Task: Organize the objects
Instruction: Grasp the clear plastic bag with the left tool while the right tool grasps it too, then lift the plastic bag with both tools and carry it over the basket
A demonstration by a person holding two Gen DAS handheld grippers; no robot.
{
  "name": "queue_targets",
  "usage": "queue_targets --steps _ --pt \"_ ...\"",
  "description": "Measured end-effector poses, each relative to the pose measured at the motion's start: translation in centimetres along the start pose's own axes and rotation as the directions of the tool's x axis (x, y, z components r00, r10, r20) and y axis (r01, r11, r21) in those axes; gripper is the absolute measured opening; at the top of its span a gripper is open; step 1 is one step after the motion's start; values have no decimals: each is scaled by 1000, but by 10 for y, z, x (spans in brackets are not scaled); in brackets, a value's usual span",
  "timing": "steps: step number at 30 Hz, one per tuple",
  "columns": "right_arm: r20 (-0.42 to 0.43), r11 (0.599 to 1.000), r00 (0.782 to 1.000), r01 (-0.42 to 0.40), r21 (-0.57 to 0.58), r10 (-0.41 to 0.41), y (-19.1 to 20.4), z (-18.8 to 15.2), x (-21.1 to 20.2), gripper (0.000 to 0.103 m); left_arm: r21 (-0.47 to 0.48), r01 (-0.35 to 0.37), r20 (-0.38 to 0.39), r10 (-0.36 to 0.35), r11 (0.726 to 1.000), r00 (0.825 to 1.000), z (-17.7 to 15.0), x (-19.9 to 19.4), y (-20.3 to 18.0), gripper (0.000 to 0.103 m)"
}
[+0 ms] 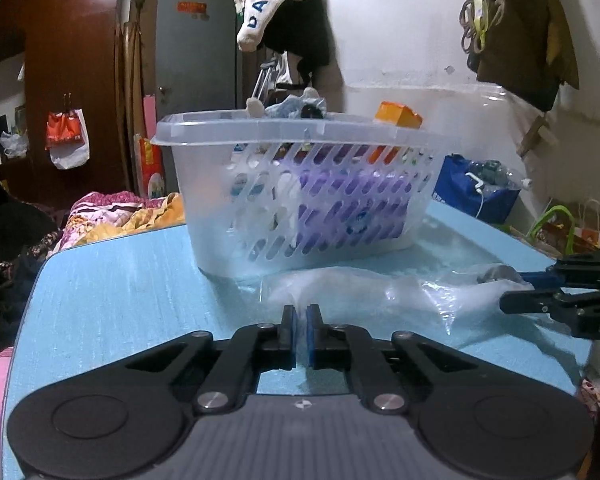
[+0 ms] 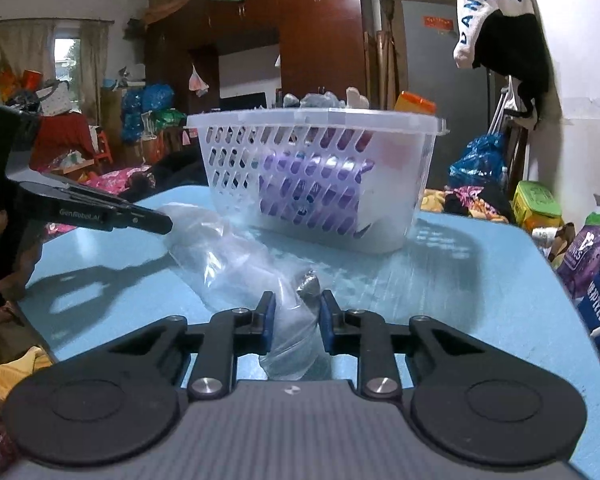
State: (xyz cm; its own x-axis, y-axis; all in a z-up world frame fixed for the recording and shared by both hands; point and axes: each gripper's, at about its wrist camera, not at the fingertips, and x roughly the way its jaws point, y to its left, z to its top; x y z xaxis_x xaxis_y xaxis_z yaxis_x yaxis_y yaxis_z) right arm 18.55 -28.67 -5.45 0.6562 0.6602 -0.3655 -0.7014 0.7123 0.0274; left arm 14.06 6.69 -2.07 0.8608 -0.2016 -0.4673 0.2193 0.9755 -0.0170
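Right tongs (image 2: 296, 318) pinch clear plastic bag (image 2: 236, 256) on blue table (image 2: 480, 300) — slotted basket (image 2: 320, 176) behind.

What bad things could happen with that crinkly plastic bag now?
Both claws pinch the same thin clear plastic bag, the left claw at one edge and the right claw at its bunched end, so pulling apart might tear it. The basket stands just behind; a tug could bump it.
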Motion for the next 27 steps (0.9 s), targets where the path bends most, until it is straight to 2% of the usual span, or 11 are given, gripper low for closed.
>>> queue_targets --steps 4,8,11,15,19,22,27 --pt "31 1000 1000 -1 -12 1 -1 12 -10 26 -7 5 48 -5 1000 999 7 -14 -4 7" --pt "89 999 996 5 -46 -1 -1 38 -27 25 17 -1 103 -1 1000 995 24 -37 -12 7" --pt "147 997 989 12 -74 -1 -3 68 -37 25 31 -4 165 -1 1000 986 51 -55 -19 7" --pt "200 995 980 41 -95 -21 -15 115 -32 25 76 -21 229 3 997 973 101 -66 -31 7" --pt "225 994 974 31 -101 -7 -31 155 -12 25 74 -46 260 25 996 965 148 -58 -30 7" --pt "218 994 976 47 -100 -24 -41 175 8 25 42 -63 252 50 997 966 176 -41 -19 7" --pt "160 994 987 35 -101 -19 -54 189 51 25 -17 -84 213 86 996 973 195 -5 3 7"
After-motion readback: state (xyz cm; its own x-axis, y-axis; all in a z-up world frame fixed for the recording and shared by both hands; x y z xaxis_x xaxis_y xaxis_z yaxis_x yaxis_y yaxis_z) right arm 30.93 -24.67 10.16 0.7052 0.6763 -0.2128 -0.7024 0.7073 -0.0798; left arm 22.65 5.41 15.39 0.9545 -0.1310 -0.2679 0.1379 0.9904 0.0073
